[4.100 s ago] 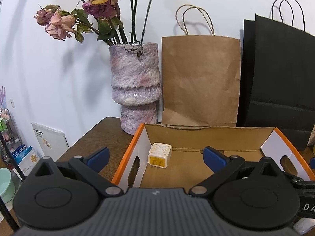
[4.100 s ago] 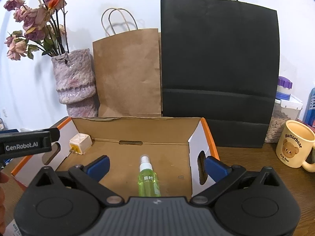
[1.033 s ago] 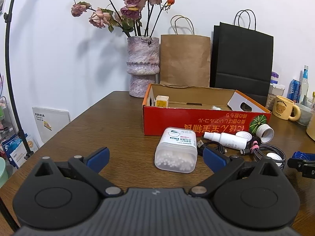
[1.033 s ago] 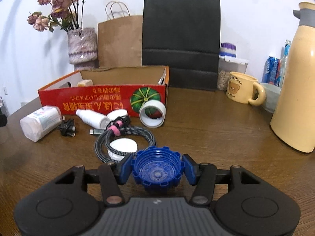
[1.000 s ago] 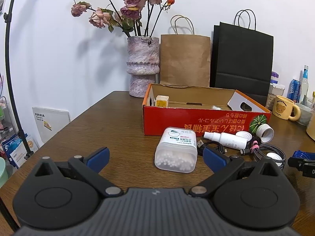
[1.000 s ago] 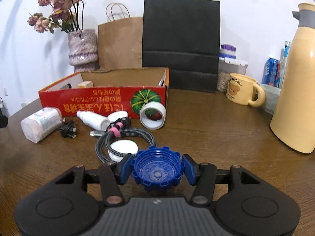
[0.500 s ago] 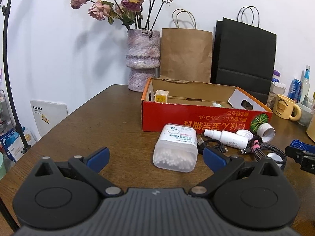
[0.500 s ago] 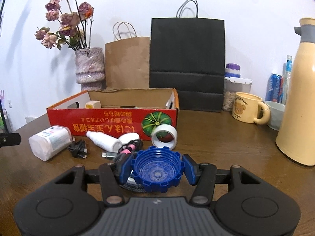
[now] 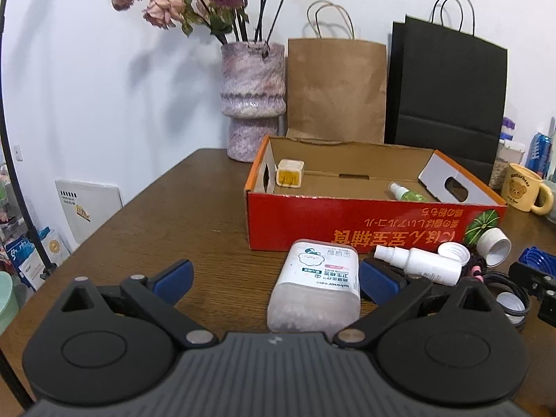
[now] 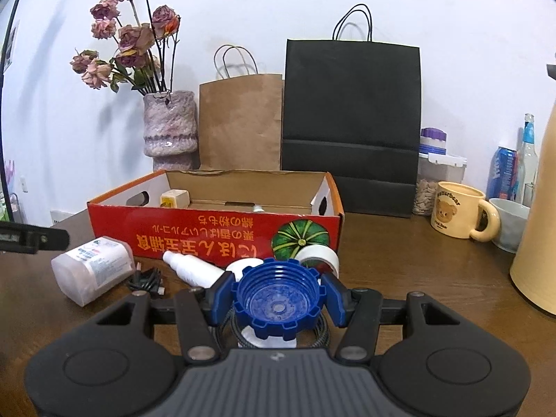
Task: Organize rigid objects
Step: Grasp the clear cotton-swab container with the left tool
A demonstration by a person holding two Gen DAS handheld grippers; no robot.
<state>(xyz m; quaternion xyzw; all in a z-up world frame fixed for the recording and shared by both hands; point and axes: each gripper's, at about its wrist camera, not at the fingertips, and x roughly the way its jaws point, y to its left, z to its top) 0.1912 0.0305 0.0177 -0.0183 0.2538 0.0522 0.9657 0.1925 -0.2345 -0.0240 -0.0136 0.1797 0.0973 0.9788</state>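
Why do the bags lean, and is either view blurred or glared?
Left wrist view: fisheye bends the black bag inward near the edge; cotton-swab box is sharp. Right wrist view: blue cap crisp, soft flower shadows on the wall, mild sheen on the table.

The table is dark wood with a soft sheen. The red box is printed cardboard, bare brown inside. The blue cap is glossy ribbed plastic (as is the frosted cotton-swab tub). The far vase looks rough and mottled.
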